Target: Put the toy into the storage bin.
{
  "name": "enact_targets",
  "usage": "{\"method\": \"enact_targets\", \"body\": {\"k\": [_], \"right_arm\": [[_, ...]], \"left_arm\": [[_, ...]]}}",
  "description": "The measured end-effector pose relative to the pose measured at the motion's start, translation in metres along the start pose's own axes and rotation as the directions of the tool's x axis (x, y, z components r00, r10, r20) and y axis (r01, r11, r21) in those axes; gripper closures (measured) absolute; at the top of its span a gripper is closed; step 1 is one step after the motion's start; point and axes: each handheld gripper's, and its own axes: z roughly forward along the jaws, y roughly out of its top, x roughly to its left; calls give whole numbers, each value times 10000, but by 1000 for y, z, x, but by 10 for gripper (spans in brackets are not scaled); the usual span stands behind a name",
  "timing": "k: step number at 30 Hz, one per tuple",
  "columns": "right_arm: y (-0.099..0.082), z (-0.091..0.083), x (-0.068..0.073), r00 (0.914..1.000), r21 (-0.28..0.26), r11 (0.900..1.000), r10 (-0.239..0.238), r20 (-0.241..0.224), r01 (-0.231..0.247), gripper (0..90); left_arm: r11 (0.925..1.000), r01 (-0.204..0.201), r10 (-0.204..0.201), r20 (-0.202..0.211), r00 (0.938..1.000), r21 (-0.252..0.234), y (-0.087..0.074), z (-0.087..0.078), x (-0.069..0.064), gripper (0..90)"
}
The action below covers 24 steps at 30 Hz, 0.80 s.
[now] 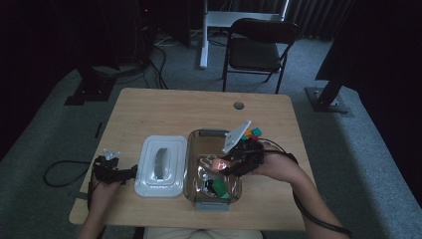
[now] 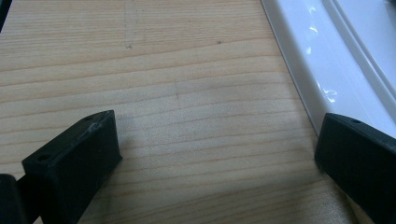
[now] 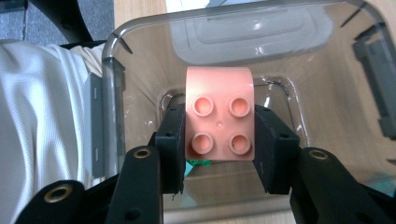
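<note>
Right tool point(image 3: 219, 149) clenched on a pink block point(image 3: 219, 114), one jaw on each side face, four studs facing the camera in the right gripper view. Block is held over the open clear bin point(image 3: 112, 51), above its inside, not touching floor or walls. In the high view the right tool point(image 1: 226, 165) sits over the bin's point(image 1: 191, 191) right half, with the pink block point(image 1: 218, 164) at its tip, and the person's right hand point(image 1: 271, 167) comes in from the right edge of the table point(image 1: 164, 107).

Below the block, on the bin floor: a bit of green point(image 3: 196, 163) shows between the jaws. High view shows green and dark pieces point(image 1: 217, 186) lying in the near end of the bin. Can't tell how many.

Left tool point(image 2: 215, 158) released: jaws wide apart, nothing between them, bare wood under them. Its right jaw is just beside the edge of the white lid point(image 2: 327, 60); contact not clear. In the high view the left tool point(image 1: 112, 169) rests low at the table's near left, left hand point(image 1: 102, 191) behind it, lid point(image 1: 160, 167) just to its right.

Lid lies flat on the table, right beside the bin's left wall.

Further out: a few coloured blocks, orange and teal point(image 1: 254, 132), on the table just past the right tool's grey plate, outside the bin's far right corner. Small round hole point(image 1: 239, 105) in the table near the far edge. Folding chair point(image 1: 254, 50) on the carpet beyond the table.
</note>
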Motion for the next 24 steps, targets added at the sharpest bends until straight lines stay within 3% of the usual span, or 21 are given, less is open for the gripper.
{"method": "enact_targets", "body": {"k": [14,24], "right_arm": [[7,63,-2,9961,1357,9906,-55,-877,174,587],[4,93,-2,9965,2388,9708,-14,-832,213,586]], "left_arm": [[10000,-6,6,2,10000,1,0,0,0,5],[10000,-6,6,4,10000,0,0,0,0,5]]}}
